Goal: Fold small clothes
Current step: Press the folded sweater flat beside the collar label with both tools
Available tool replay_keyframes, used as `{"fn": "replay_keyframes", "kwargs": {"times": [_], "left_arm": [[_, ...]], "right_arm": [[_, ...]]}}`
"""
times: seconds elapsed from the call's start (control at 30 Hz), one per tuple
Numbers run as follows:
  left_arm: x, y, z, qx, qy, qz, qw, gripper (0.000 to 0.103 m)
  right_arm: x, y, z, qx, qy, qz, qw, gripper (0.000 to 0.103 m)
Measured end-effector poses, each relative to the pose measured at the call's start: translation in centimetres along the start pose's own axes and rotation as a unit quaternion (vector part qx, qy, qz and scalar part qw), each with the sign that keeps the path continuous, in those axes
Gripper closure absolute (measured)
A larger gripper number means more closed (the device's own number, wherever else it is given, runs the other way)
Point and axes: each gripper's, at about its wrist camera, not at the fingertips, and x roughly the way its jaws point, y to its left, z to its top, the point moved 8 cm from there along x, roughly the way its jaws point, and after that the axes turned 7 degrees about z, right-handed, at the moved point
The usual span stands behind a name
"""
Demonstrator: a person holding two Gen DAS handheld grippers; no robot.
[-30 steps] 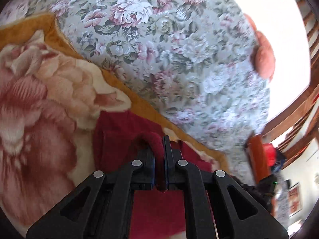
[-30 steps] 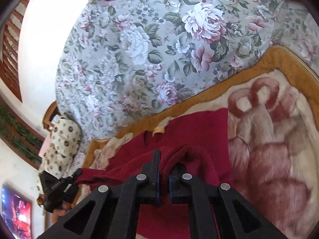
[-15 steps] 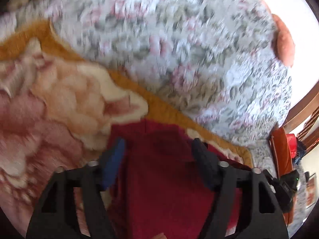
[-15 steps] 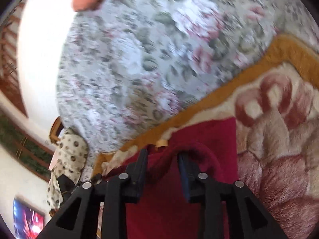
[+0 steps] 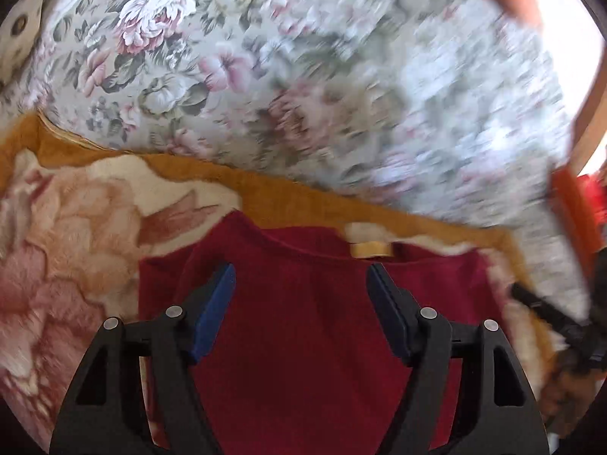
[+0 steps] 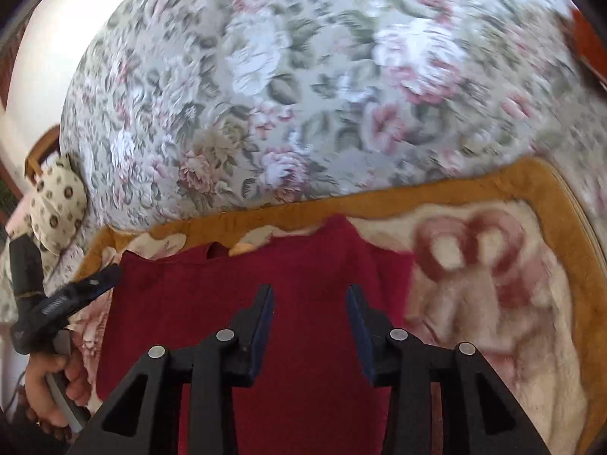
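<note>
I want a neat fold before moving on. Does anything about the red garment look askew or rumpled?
Nothing stands out. The red garment lies flat on the plush blanket, neck label at the far edge. Both grippers are open above it.

1. The left wrist view is taken from just behind the left gripper, angled steeply down and forward along its two fingers, close above a red garment.
2. The right wrist view is set likewise behind the right gripper, close over the same red garment.
3. Both views share the garment, the plush blanket and the floral bedspread beyond.
4. Each gripper is caught at the edge of the other's view.
</note>
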Motion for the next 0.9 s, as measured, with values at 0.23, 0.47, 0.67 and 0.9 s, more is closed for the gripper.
{"fn": "replay_keyframes", "kwargs": {"times": [0.23,0.47,0.67,0.9], "left_arm": [[6.3,4.1,-1.7,-0.004,0.048,0.08,0.9957,0.032],[6.4,4.4,-2.2,-0.008,0.011,0.058,0.9982,0.025],[6.6,4.7,-2.4,-0.011,0.006,0.053,0.9985,0.025],[6.6,4.2,-2.1,-0.006,0.008,0.058,0.9983,0.024]], "right_arm": [[8.4,-3.3,-0.1,-0.021,0.082,-0.072,0.994,0.064],[8.8,-3.1,-0.6,-0.075,0.024,-0.091,0.993,0.061],[9.0,-3.3,-0.1,-0.07,0.019,-0.08,0.994,0.061],[8.9,-3.1,-0.1,-0.068,0.013,-0.073,0.995,0.06]]}}
